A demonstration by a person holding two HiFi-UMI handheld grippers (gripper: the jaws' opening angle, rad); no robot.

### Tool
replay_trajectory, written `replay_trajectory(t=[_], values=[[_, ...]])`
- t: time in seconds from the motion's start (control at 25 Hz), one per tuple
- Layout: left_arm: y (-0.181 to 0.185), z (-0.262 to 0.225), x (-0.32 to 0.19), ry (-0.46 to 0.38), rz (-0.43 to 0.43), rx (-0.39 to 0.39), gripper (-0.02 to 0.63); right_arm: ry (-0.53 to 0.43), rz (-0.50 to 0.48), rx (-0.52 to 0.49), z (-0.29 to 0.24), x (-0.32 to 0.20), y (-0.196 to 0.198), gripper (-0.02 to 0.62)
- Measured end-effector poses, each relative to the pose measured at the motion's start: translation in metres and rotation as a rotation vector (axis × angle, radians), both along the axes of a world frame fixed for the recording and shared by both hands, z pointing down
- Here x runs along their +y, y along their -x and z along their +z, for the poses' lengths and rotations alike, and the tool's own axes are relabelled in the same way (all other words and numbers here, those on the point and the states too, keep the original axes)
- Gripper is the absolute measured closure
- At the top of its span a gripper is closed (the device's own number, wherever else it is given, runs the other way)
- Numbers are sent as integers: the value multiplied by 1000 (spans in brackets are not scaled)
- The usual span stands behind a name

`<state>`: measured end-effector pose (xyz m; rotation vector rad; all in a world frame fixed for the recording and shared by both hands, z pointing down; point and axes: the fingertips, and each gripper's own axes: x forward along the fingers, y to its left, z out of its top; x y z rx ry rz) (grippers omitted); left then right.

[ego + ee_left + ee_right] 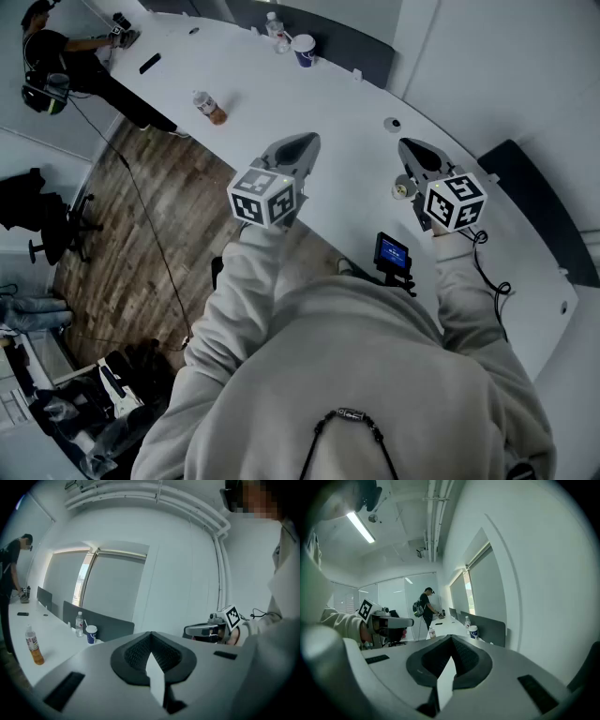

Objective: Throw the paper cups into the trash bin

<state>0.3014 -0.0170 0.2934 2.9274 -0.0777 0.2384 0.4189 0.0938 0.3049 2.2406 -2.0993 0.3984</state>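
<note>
A blue-and-white paper cup [304, 49] stands far down the long white table [347, 112], beside a clear water bottle [275, 30]. The left gripper view shows the cup [91, 633] small and distant, and so does the right gripper view, where the cup [474, 632] stands in front of a grey divider. My left gripper [298, 148] hangs over the table's near edge, shut and empty. My right gripper [412, 150] is held over the table to its right, also shut with nothing in it. Both are well short of the cup. No trash bin is in view.
A bottle of orange drink [210, 108] stands near the table's left edge. A small screen on a mount [392, 253] sits close to my body. A person [56, 56] works at the table's far end. Wood floor with cables [141, 225] lies to the left.
</note>
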Motion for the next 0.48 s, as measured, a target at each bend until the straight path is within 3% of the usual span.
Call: replay_trajectory(t=[0.48], values=[[6, 15, 4, -14, 21, -39, 603, -5, 58, -29, 8, 18, -17, 577]])
